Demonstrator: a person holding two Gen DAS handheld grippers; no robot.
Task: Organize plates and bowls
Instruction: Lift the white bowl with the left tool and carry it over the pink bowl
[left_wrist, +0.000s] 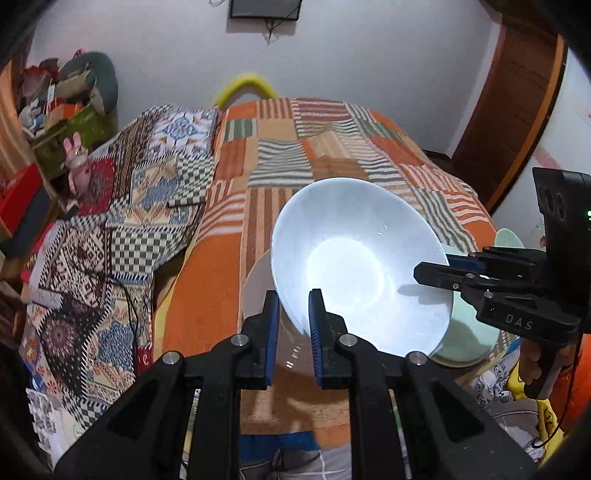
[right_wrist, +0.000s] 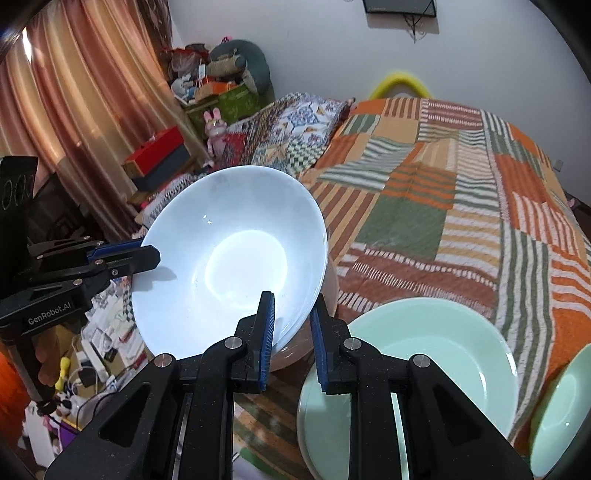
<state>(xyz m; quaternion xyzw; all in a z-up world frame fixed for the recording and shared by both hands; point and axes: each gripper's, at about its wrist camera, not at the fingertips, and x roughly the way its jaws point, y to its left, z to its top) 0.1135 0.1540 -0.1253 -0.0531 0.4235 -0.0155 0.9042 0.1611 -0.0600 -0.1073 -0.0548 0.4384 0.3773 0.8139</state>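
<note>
Mid-carry right now: the white bowl (left_wrist: 354, 266) hangs tilted over the bed, left gripper (left_wrist: 293, 332) pinching its 6 o'clock rim and right gripper (right_wrist: 291, 339) clamping its 3 o'clock rim, so next it probably needs levelling and lowering onto the beige plate (left_wrist: 258, 291) underneath.

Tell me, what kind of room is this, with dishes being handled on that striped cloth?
Most likely a bedroom in a home. The dishes sit on a bed under a patchwork quilt, stuffed toys and boxes are piled in the corner, and a long curtain hangs beside them. The white bowl seems out of place here.
</note>
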